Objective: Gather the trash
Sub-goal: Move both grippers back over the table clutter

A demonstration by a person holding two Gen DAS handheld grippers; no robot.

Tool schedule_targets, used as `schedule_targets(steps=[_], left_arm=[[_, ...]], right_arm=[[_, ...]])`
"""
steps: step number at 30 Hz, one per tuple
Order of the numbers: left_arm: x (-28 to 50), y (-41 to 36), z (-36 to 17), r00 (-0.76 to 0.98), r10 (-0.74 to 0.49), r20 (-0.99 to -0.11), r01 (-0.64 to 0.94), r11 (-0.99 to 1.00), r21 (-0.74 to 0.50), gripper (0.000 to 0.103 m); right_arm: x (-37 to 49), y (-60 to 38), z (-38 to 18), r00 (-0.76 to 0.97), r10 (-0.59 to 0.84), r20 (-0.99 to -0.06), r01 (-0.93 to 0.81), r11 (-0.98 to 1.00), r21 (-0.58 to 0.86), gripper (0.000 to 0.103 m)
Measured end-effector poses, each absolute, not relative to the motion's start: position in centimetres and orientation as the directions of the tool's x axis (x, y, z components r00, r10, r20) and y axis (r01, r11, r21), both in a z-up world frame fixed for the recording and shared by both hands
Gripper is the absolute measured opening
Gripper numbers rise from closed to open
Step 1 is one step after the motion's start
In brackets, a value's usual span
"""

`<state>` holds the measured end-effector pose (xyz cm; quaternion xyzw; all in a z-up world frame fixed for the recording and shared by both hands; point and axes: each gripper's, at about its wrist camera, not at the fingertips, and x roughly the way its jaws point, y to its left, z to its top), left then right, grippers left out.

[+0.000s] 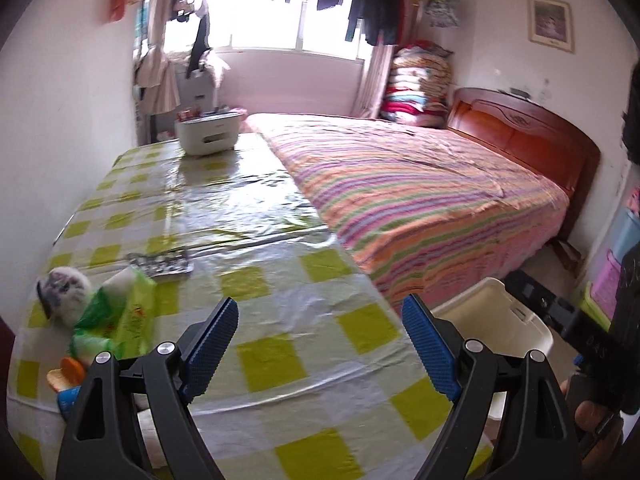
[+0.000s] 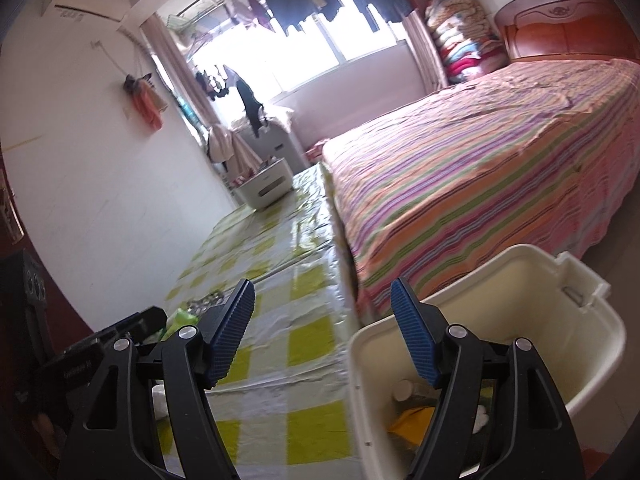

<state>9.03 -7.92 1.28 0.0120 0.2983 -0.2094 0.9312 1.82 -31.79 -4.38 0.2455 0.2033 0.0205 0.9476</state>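
My left gripper (image 1: pixel 320 316) is open and empty above a table with a green-checked cloth (image 1: pixel 280 280). Trash lies at the table's near left: a green plastic bag (image 1: pixel 116 312), a crumpled white-and-grey wad (image 1: pixel 64 288), an orange piece (image 1: pixel 70 368) and silver blister packs (image 1: pixel 162 266). My right gripper (image 2: pixel 322 300) is open and empty, over the edge between the table (image 2: pixel 304 340) and a cream bin (image 2: pixel 520 280). The bin holds a yellow scrap (image 2: pixel 412 420) and a white cylinder (image 2: pixel 404 392). The bin also shows in the left wrist view (image 1: pixel 492 316), right of the table.
A white box (image 1: pixel 206 132) stands at the table's far end. A bed with a striped cover (image 1: pixel 420 192) runs along the table's right side. A wall borders the left. The other gripper's black body (image 2: pixel 92 352) shows at lower left in the right wrist view.
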Motion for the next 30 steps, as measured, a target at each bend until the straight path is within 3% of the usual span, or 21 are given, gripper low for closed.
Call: schedule_targets(steps=[17,30], left_arm=[[11.3,4.1,1.0,0.765,-0.221,-0.605,0.158,0.975,-0.156,0.082],[10.5,11.9,-0.2,0.761,-0.132,-0.635,0.001,0.979,-0.202,0.082]], right_arm=[[5.4,-24.0,-5.3,0.854,0.309,-0.418,-0.091,0.881,0.464,0.071],[6.2,-13.9,-6.4,0.696,0.548,-0.464,-0.369,0.827,0.424,0.077]])
